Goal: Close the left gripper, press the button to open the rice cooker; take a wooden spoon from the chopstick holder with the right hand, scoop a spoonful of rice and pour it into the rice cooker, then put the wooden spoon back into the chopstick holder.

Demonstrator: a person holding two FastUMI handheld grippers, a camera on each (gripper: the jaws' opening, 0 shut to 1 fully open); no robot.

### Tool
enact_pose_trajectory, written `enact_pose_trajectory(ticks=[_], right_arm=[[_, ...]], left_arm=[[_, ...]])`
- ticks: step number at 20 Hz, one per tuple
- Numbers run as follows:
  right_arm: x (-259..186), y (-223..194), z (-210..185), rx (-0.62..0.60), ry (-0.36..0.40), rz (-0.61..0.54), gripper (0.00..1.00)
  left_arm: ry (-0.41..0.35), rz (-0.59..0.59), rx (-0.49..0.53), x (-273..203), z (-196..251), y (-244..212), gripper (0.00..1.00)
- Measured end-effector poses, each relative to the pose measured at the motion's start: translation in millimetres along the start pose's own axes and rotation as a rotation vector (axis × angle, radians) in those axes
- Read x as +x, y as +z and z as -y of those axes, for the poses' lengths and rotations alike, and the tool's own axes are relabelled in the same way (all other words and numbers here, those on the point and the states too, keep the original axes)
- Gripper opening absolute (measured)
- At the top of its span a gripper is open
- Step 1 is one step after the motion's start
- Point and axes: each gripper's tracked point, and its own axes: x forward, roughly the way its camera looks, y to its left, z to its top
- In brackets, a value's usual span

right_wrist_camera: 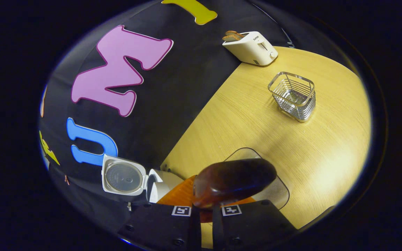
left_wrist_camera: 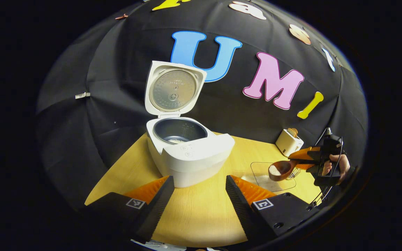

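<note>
The white rice cooker [left_wrist_camera: 187, 153], lid up, stands mid-tabletop [left_wrist_camera: 201, 216] in the left gripper view, beyond the spread left gripper [left_wrist_camera: 198, 195]; the right gripper [left_wrist_camera: 304, 158] holds a brown wooden spoon [left_wrist_camera: 282, 170] bearing rice. In the right gripper view, fingers clamp the spoon; the wire chopstick holder [right_wrist_camera: 293, 96] stands apart.

open pot [left_wrist_camera: 178, 130] (lid [left_wrist_camera: 173, 89] upright behind)
</note>
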Motion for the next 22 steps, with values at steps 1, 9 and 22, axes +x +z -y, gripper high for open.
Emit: enact_pose_trajectory(ticks=[1, 9, 22], right_arm=[[-4, 4, -9, 0.023, 0.020, 0.002, 0.17], [-20, 19, -81, 0.043, 0.126, -0.001, 0.17], [41, -20, -207, -0.001, 0.269, -0.146, 0.17]], left_arm=[[-0.001, 0.001, 0.002, 0, 0, 0, 0.96], [0.026, 0.030, -0.030, -1, -14, 11, 0.96], [0.128, 0.026, -0.105, -7, -59, 5, 0.96]])
